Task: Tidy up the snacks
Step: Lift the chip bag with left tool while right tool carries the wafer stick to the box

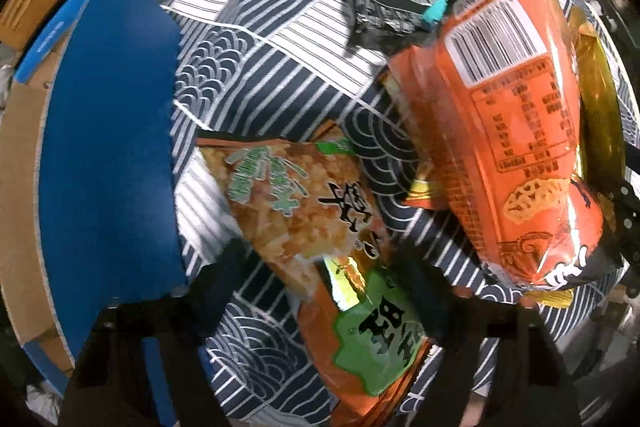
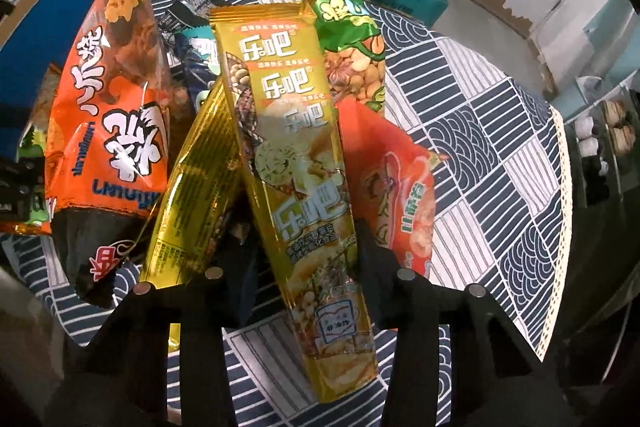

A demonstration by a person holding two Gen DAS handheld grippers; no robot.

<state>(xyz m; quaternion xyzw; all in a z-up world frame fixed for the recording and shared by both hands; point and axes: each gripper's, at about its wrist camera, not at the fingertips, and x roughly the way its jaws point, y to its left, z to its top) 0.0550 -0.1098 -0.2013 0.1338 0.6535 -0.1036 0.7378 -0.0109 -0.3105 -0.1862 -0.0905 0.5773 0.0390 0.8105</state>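
The right gripper [image 2: 306, 247] is clamped on a long yellow snack packet [image 2: 298, 163], while the left gripper [image 1: 320, 267] stands apart around a rice-cracker bag [image 1: 304, 203] on the patterned cloth [image 1: 280, 39]

Left wrist view: the camera looks steeply down along its gripper, close above the worktop [image 1: 280, 39] with its patterned cloth; a blue box [image 1: 108, 147] fills the left edge, snack packets lie directly beneath. Right wrist view: the camera looks down at a slant across the same worktop [image 2: 480, 131], close to the packets, with clutter visible beyond the far edge. Shared field: the cloth, the orange packet [image 1: 516, 131] [image 2: 108, 131] and the blue box [image 2: 36, 27].
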